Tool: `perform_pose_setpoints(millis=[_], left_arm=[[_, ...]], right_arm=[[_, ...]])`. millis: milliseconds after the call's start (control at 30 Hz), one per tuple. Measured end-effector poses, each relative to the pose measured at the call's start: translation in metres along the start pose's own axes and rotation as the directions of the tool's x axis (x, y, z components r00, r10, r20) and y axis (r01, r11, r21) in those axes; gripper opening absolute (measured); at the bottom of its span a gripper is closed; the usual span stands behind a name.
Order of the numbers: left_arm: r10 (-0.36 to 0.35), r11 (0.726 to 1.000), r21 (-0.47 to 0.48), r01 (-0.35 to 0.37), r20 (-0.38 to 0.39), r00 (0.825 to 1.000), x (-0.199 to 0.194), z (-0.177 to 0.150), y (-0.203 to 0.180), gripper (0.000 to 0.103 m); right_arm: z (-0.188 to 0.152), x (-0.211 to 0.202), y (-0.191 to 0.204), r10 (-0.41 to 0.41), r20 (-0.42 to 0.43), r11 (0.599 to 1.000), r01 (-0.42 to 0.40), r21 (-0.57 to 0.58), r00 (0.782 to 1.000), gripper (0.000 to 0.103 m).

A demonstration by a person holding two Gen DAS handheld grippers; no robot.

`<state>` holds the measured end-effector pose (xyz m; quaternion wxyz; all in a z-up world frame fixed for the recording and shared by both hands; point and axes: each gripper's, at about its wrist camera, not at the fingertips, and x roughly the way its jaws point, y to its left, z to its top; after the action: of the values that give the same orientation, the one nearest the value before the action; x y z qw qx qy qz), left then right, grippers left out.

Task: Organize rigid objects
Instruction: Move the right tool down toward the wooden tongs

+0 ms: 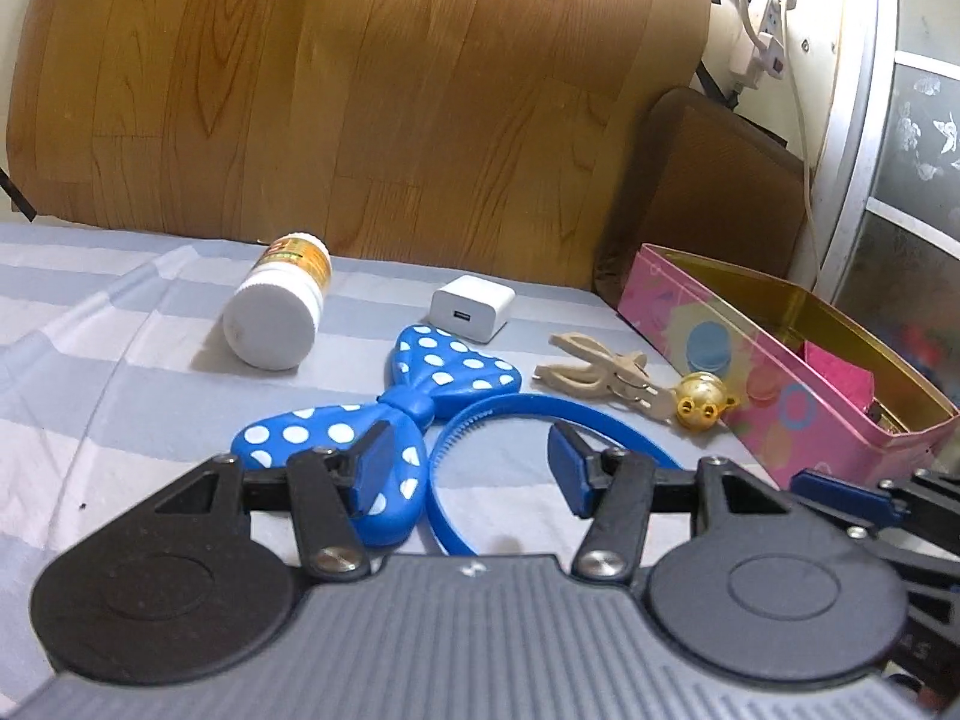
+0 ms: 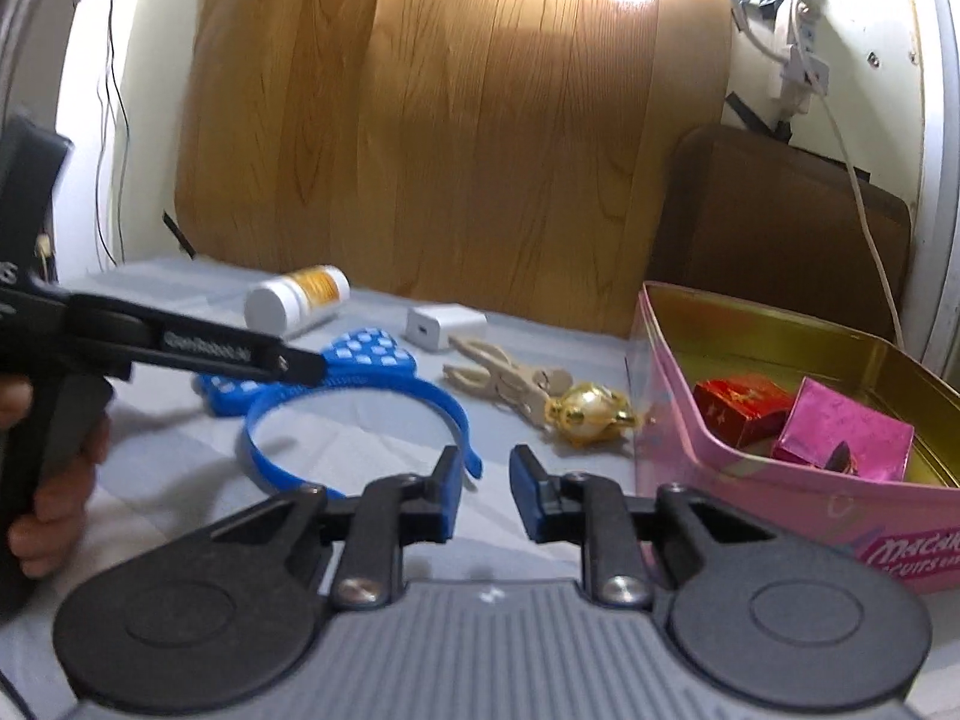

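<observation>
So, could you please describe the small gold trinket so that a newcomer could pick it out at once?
Start at the open pink rectangular tin on the striped bedsheet. Just outside the tin's left wall lies a beige wooden clip, with the small shiny gold ball-shaped trinket at its near end. It is the only metallic gold thing there.

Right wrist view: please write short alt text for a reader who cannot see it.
The right claw, empty with a narrow gap, hovers over a striped cloth near a blue headband. A pink tin holding red and pink boxes sits right; the left claw reaches in from the left.
</observation>
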<state>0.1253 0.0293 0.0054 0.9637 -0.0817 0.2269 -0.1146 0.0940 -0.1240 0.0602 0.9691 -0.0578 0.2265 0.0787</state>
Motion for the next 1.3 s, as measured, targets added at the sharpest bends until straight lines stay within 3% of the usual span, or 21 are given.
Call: perform_pose_setpoints(millis=[267,500,633,700,767,900,1000,1067,1300], left_arm=[[0.001,1.000,0.008,-0.001,0.001,1.000,0.000,-0.001,-0.001,0.059],[-0.001,1.000,0.009,0.001,0.001,1.000,0.001,-0.001,0.000,0.059],[-0.002,1.000,0.010,0.002,0.001,1.000,0.002,-0.001,0.000,0.059],[0.000,1.000,0.009,0.000,0.001,1.000,0.001,-0.002,0.000,0.059],[0.000,1.000,0.008,0.000,0.000,1.000,0.001,-0.002,0.000,0.059],[0.003,1.000,-0.001,-0.003,-0.001,1.000,0.000,-0.001,0.001,0.059],[0.009,1.000,-0.013,-0.009,-0.003,1.000,0.000,-0.001,0.003,0.059],[0.021,1.000,-0.014,-0.021,-0.004,1.000,0.000,0.000,0.003,0.059],[0.108,0.992,-0.066,-0.107,0.011,0.994,-0.003,0.003,0.016,0.060]], right_arm=[[0.007,0.028,-0.003,-0.034,-0.029,0.997,0.032,-0.065,0.999,0.020],[0.037,0.075,-0.004,-0.079,-0.067,0.988,0.069,-0.141,0.995,0.020],[0.050,0.107,0.002,-0.138,-0.100,0.973,0.116,-0.198,0.985,0.027],[0.055,0.122,0.003,-0.127,-0.139,0.974,0.097,-0.204,0.982,0.032],[0.060,0.133,0.001,-0.116,-0.161,0.979,0.086,-0.184,0.980,0.044],[0.063,0.149,-0.003,-0.098,-0.234,0.986,0.062,-0.157,0.967,0.043],[0.056,0.149,-0.005,-0.066,-0.248,0.988,0.028,-0.155,0.966,0.040],[0.054,0.146,-0.003,-0.045,-0.245,0.986,0.004,-0.165,0.968,0.011],[0.043,0.110,0.030,0.041,-0.242,0.973,-0.094,-0.211,0.969,0.007]])
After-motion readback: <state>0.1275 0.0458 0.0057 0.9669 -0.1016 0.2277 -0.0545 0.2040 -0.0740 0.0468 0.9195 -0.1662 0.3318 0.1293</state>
